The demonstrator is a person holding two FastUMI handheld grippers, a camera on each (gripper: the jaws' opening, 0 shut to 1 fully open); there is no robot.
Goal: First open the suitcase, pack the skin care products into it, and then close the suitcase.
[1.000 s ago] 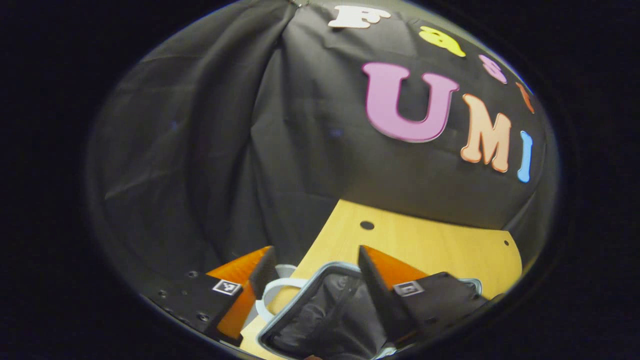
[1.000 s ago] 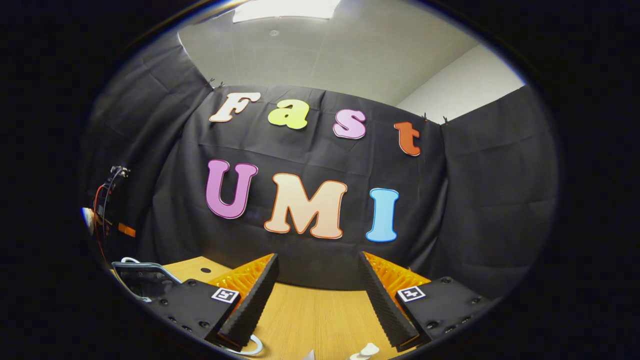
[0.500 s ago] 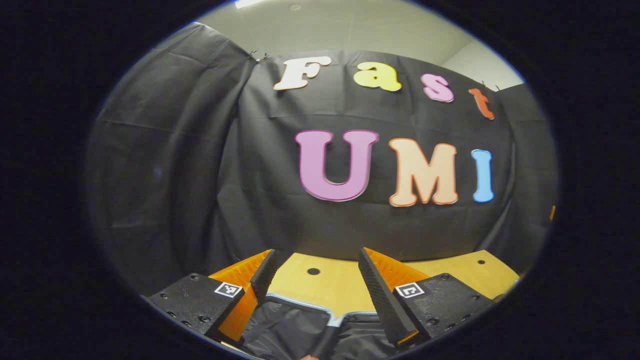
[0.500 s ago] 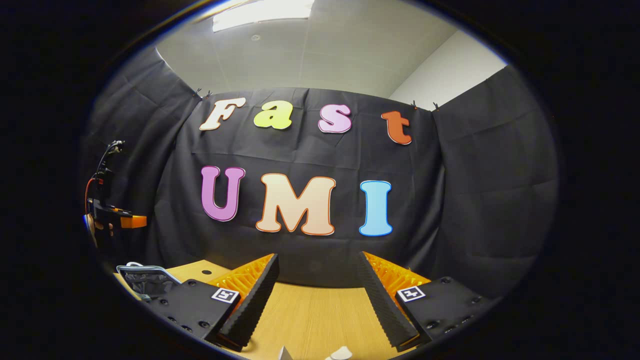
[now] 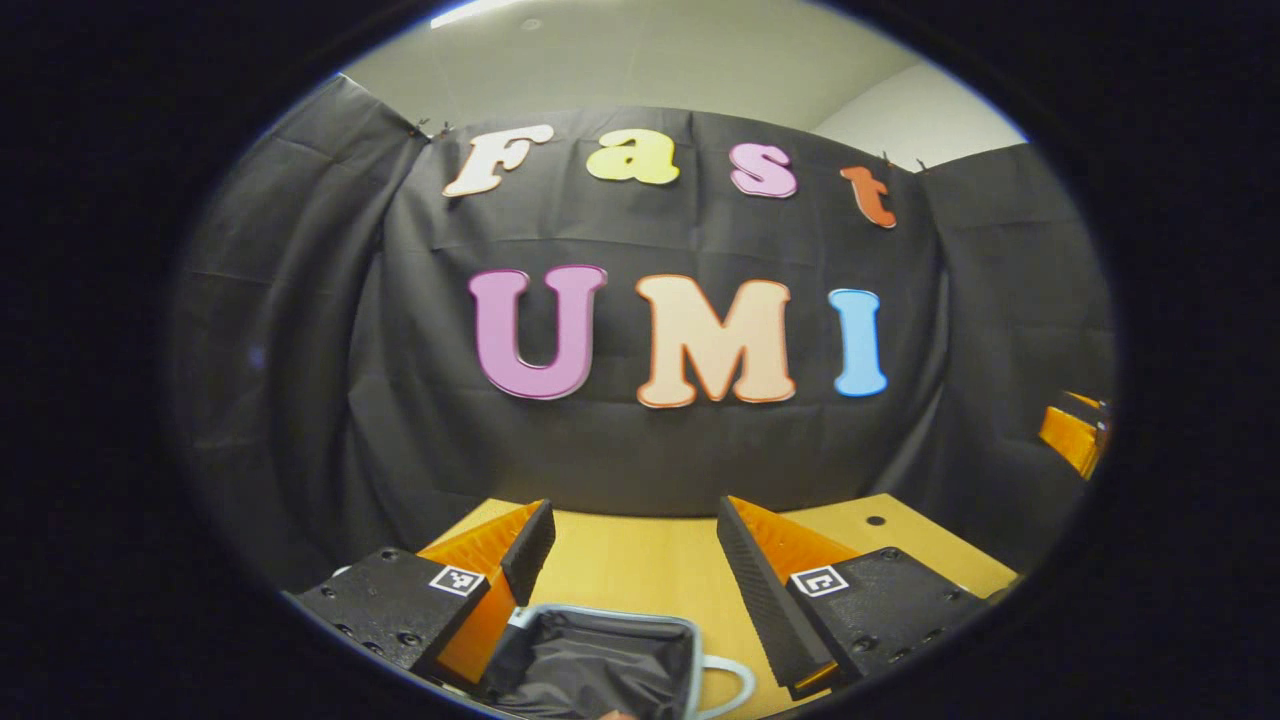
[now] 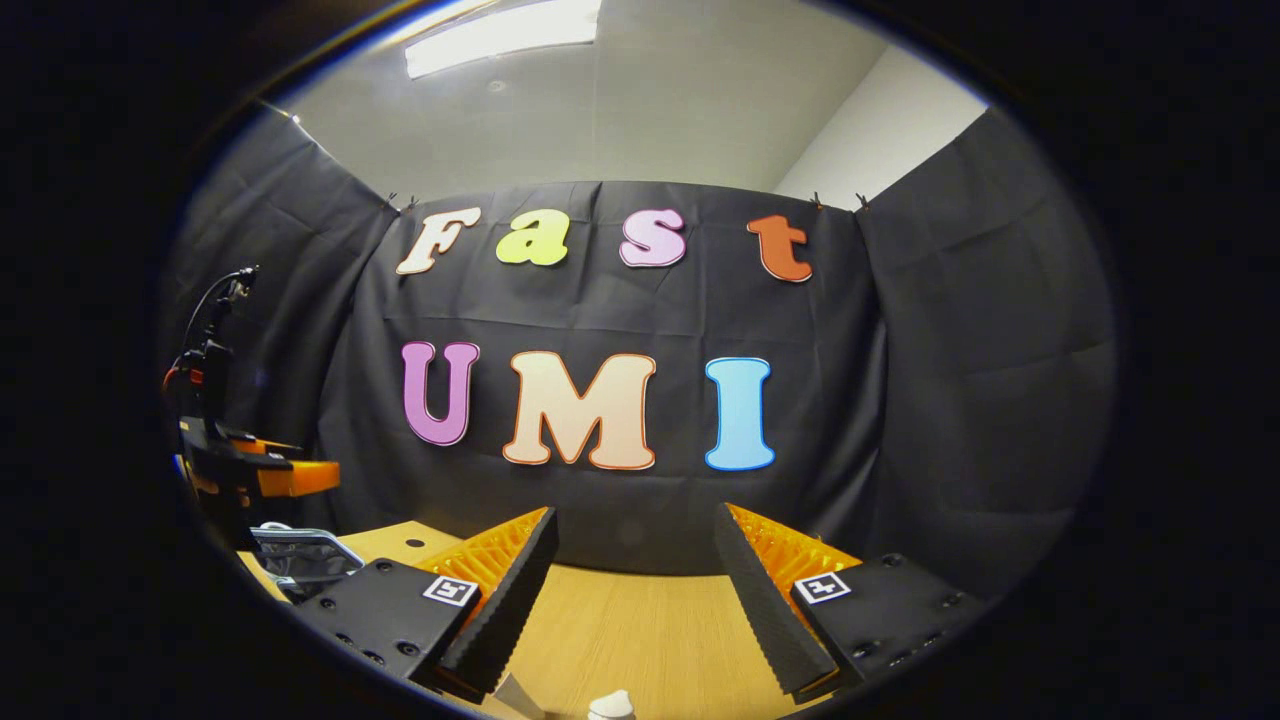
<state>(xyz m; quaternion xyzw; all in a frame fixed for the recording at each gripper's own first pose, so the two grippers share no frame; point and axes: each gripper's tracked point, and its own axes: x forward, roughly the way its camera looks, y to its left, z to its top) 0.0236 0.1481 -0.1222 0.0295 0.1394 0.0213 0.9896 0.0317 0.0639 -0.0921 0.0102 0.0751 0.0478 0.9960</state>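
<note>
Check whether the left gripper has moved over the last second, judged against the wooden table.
Yes. The left gripper has swung and levelled out: the wooden table edge now runs flat, and the open dark-lined suitcase sits lower, between its fingers.

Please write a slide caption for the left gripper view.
Open left gripper above the open suitcase on the table.

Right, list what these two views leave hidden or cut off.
- Suitcase, left gripper view: lower part cut by the bottom edge; contents cannot be told.
- White items, right gripper view: just their tops show at the bottom edge.
- Left tongs, right gripper view: at the left edge, partly cut off.
</note>
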